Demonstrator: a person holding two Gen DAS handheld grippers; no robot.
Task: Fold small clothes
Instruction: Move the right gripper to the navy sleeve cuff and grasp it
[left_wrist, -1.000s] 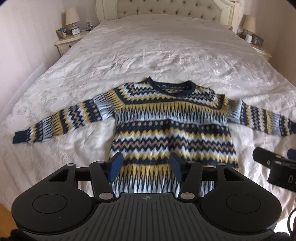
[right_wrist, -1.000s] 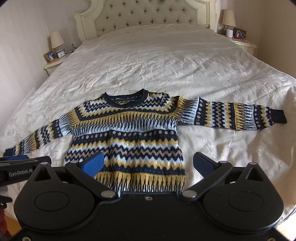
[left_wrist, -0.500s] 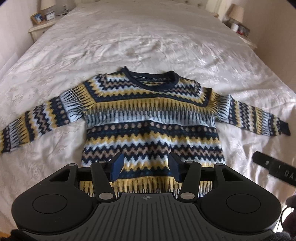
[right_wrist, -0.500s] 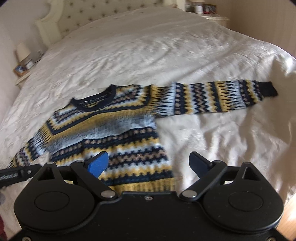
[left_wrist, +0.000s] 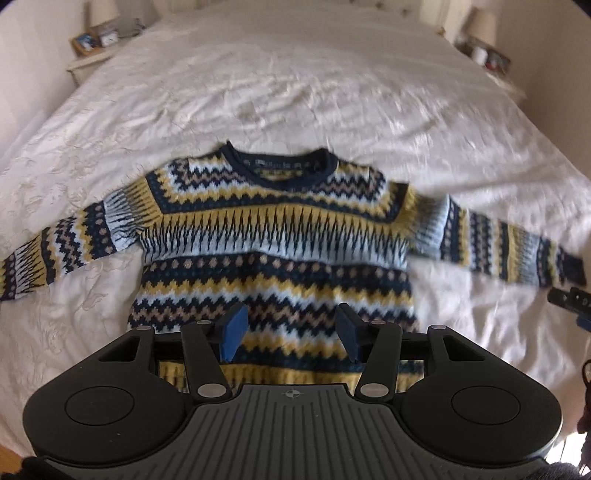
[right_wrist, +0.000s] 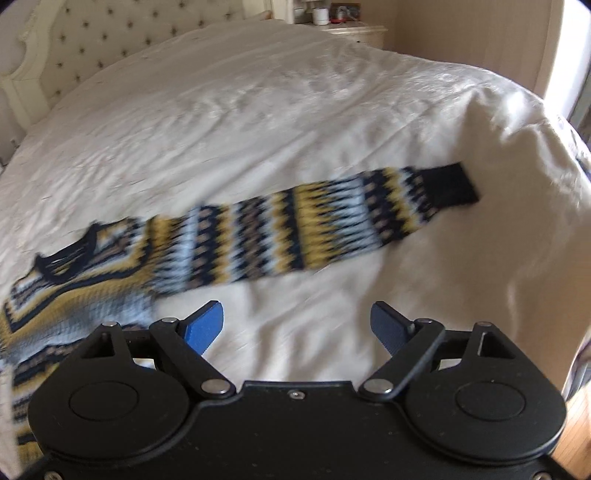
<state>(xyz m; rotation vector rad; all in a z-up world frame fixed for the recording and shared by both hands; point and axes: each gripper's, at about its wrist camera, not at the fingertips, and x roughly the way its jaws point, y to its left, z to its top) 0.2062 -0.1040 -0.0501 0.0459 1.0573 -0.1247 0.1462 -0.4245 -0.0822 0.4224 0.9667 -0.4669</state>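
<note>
Lying flat, sweater covers bed, sleeves spread.

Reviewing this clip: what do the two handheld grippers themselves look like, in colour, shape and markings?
Both are black. The left gripper has two round lobes, a grey ribbed centre plate with a small crosshair mark, silver pivot pins, and blue pads. The right gripper has the same lobed shape with a plain black centre and blue pads.
</note>
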